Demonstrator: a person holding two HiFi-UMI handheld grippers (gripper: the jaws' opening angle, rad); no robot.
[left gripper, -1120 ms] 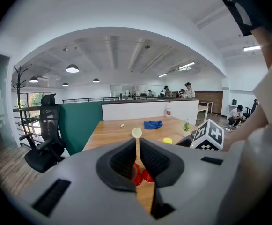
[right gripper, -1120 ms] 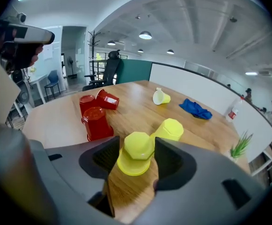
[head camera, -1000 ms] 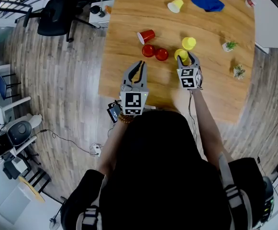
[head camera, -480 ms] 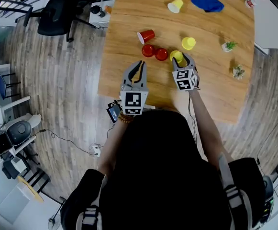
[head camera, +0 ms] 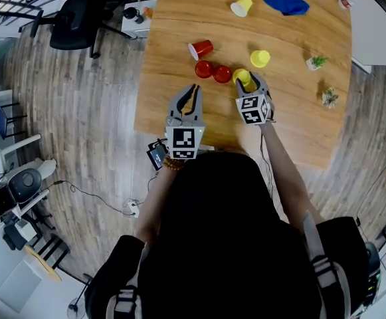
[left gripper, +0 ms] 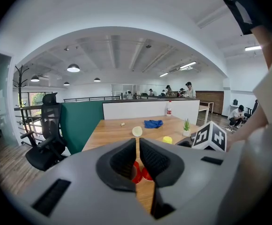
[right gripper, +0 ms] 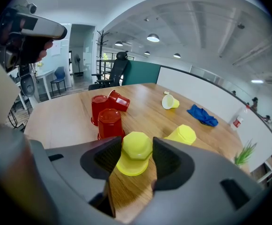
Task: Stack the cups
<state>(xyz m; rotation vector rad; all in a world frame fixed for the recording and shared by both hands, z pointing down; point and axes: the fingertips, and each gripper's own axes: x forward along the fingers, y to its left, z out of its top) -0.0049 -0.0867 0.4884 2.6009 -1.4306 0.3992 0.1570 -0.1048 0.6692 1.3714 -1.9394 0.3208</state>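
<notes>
Yellow cup (right gripper: 135, 157) — gripped by right tongs (right gripper: 136, 148).

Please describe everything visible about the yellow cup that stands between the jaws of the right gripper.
The yellow cup looks like smooth plastic, with an eight-sided base. It stands upside down, rim on the wooden table, base up. The right gripper has its jaws closed on the cup's sides. A red cup stands close beside it.

No words or numbers are readable; only square coded markers (head camera: 183, 142) on left tool (head camera: 193, 89) and right tool (head camera: 248, 79).
</notes>
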